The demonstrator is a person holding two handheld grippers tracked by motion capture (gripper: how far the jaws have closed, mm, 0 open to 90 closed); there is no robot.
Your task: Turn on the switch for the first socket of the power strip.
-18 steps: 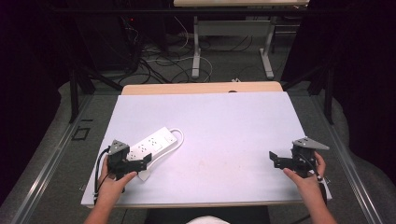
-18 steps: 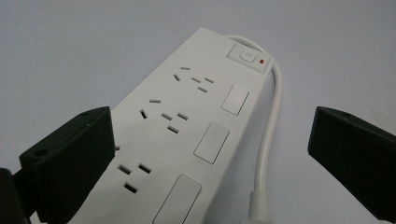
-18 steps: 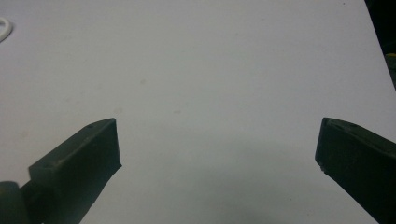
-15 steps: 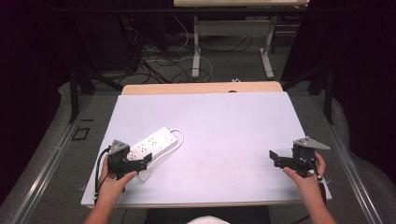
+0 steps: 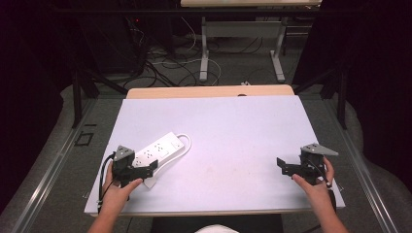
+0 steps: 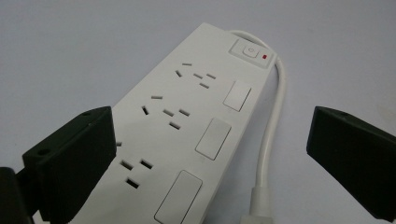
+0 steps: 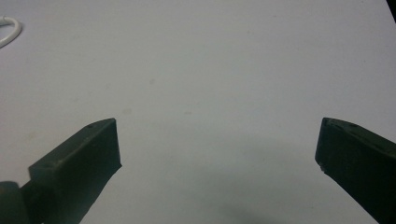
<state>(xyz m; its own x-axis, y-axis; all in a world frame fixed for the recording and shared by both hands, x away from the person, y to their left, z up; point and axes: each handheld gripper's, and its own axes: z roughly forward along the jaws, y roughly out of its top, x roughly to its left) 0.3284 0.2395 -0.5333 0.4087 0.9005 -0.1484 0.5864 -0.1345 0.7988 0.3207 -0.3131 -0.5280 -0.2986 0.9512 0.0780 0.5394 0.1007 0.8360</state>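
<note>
Light falls from overhead on the white table [image 5: 233, 136], bright and even, while the far room sinks into darkness. Shadows near the grippers are soft. The close views look slightly grainy, without glare.

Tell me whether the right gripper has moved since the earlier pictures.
No. In the high view the right gripper sits at the same spot near the table's right edge as before, jaws open over bare surface.

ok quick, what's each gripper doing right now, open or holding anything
Left gripper: open, jaws wide over the near end of the white power strip, not clamped on it.
Right gripper: open, holding nothing, over bare table.
</note>
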